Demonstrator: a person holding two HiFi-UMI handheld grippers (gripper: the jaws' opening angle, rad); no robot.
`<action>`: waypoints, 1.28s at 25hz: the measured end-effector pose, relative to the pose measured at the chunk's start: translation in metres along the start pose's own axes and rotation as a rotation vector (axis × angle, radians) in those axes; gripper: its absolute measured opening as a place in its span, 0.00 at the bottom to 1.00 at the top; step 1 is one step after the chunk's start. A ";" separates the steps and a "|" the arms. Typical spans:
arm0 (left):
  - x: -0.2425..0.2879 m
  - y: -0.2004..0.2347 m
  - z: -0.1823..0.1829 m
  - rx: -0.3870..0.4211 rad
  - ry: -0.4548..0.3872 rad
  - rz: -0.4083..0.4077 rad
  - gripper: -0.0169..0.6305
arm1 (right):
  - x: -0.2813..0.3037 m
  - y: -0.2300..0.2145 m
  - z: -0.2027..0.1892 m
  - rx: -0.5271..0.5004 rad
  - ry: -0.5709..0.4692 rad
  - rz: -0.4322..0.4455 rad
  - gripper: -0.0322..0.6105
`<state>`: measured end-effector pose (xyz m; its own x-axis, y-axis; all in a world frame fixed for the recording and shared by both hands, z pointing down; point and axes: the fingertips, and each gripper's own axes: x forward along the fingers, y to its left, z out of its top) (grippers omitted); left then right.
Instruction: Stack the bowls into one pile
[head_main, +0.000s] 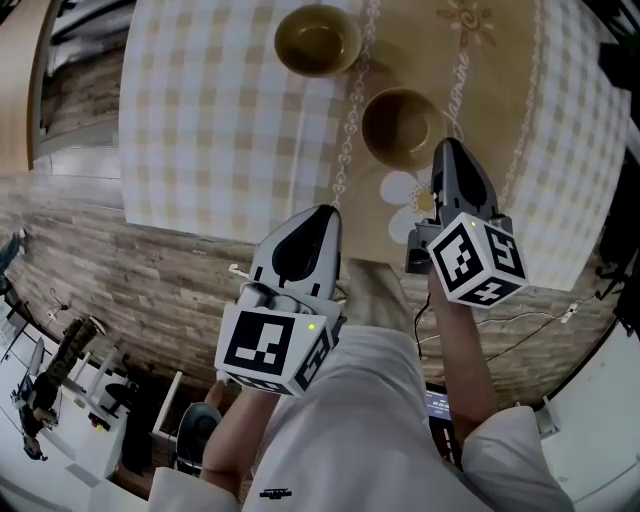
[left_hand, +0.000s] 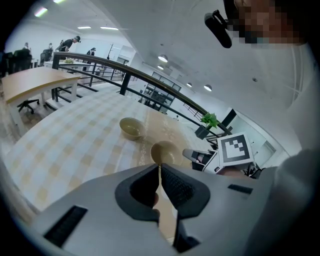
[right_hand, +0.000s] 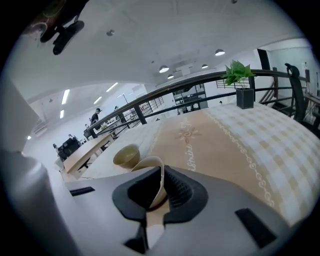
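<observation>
Currently, two tan bowls are on the table, which carries a checked cloth with a plain tan runner down its middle. Both bowls are on the runner and open upward.

1. Far bowl: positioned at the far end of the runner, on its left edge. Nothing touches it. It is apart from the near bowl, with a strip of runner between them.
2. Near bowl: positioned nearer than the far bowl and to its right. The frames do not show whether its base rests on the runner.
3. Right gripper: reaches in from the near right, pointing down at a slant. Its jaws are clamped on the near bowl's rim, at the bowl's near-right side. In the right gripper view, the thin bowl wall passes between the ribbed pads, one pad inside the bowl and one outside.
4. Left gripper: held over the near edge of the table, left of the right gripper and apart from both bowls. In the left gripper view its jaws are together with nothing between them, and both bowls lie beyond their tips.

A potted plant stands at the far right end of the table, in front of a dark railing. The person's white sleeves fill the bottom of the head view, with a wooden floor below the near table edge.
</observation>
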<state>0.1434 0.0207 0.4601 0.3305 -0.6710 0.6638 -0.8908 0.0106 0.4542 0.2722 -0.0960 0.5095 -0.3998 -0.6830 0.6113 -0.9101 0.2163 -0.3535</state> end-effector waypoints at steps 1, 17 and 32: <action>-0.001 -0.001 -0.002 0.000 0.004 0.001 0.07 | -0.001 -0.002 -0.001 -0.012 0.003 -0.010 0.11; -0.054 0.022 0.051 0.037 -0.049 -0.017 0.07 | -0.046 0.064 0.027 -0.016 -0.075 -0.020 0.11; -0.125 0.155 0.115 0.087 -0.055 -0.142 0.07 | -0.025 0.214 0.010 0.027 -0.150 -0.141 0.11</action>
<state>-0.0721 0.0210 0.3787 0.4397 -0.7007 0.5618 -0.8606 -0.1497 0.4868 0.0888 -0.0396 0.4114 -0.2462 -0.8017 0.5447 -0.9518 0.0939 -0.2920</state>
